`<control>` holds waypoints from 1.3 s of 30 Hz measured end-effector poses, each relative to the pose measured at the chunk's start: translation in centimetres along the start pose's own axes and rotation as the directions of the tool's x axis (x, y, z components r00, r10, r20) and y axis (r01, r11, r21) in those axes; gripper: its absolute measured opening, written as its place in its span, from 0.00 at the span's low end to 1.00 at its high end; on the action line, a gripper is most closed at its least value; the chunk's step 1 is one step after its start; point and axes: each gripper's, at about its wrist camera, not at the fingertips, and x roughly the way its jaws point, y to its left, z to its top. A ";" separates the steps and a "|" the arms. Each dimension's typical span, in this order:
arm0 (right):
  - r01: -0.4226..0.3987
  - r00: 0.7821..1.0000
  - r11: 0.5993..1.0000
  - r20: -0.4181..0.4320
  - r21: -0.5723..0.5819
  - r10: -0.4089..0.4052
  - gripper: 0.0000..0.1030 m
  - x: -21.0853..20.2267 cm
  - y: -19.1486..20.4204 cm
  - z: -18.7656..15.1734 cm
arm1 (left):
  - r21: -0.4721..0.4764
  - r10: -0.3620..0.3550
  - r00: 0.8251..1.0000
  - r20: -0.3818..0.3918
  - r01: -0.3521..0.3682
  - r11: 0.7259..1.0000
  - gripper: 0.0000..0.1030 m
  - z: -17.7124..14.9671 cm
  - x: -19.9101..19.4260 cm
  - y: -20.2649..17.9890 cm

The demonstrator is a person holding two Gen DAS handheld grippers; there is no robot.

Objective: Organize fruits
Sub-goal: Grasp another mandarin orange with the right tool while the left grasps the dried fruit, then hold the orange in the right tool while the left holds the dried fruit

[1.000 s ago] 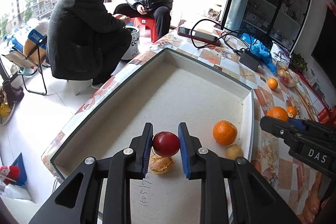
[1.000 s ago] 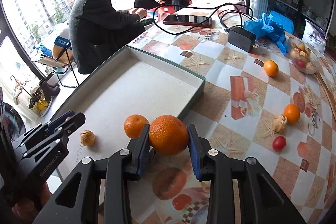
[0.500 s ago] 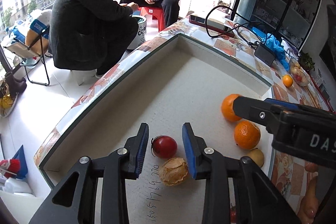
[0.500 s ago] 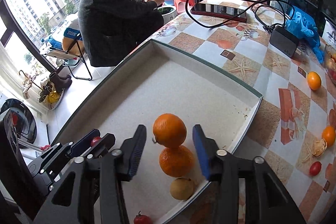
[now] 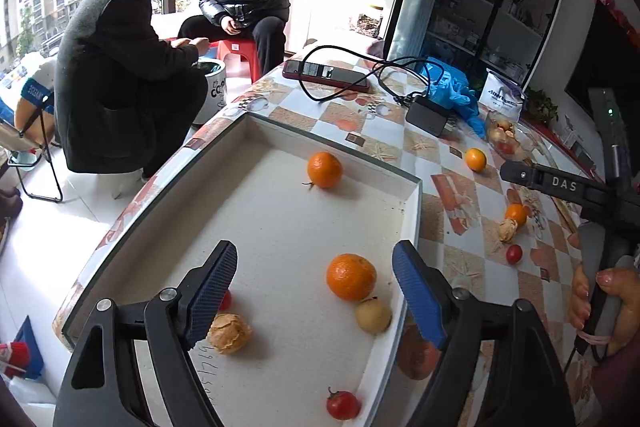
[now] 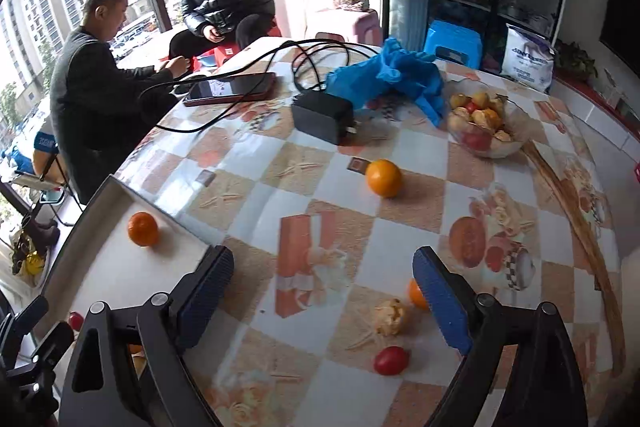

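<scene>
Orange fruit is sitting both inside and outside the white tray (image 5: 412, 211) — one orange (image 5: 351, 277) is lying near the tray's right wall, with a pale yellow fruit (image 5: 373, 315) touching it on the near side, and a second orange (image 5: 324, 169) is resting well apart toward the far wall. A papery husked fruit (image 5: 229, 333) is lying by the left gripper (image 5: 316, 291), a cherry tomato (image 5: 343, 404) is sitting at the tray's near end, and another small red one (image 5: 225, 300) is peeking from behind the left pad. That gripper's jaws are opening, standing wide above the tray floor and pressing on nothing.

Out on the patterned tablecloth (image 6: 320, 187), the right gripper (image 6: 322, 297) is hanging with its jaws opening too, nothing clamped between them — a peeled fruit (image 6: 390, 315), a red tomato (image 6: 391, 360) and a half-hidden orange (image 6: 416, 293) are lying just beyond its right pad. A lone orange (image 6: 383, 177) is sitting farther on, before a glass bowl (image 6: 486, 131) of mixed fruit. A phone (image 6: 232, 89), a black charger (image 6: 323, 117) and a blue bag (image 6: 390, 77) are lying behind.
</scene>
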 end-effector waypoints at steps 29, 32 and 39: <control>0.016 1.000 0.993 -0.018 0.118 -0.014 0.37 -0.8 -12.4 -9.4 | 0.214 -0.139 0.973 -0.185 0.178 0.960 0.81 0.5 10.7 -19.8; 0.018 1.000 0.991 -0.011 0.130 -0.017 0.37 -1.9 -13.4 -10.7 | 0.201 -0.130 0.967 -0.219 0.175 0.964 0.81 0.8 12.9 -21.1; 0.031 0.999 0.993 0.006 0.115 -0.032 0.37 -3.7 -13.6 -12.7 | 0.267 -0.050 0.978 -0.200 0.103 0.958 0.25 0.1 13.8 -21.9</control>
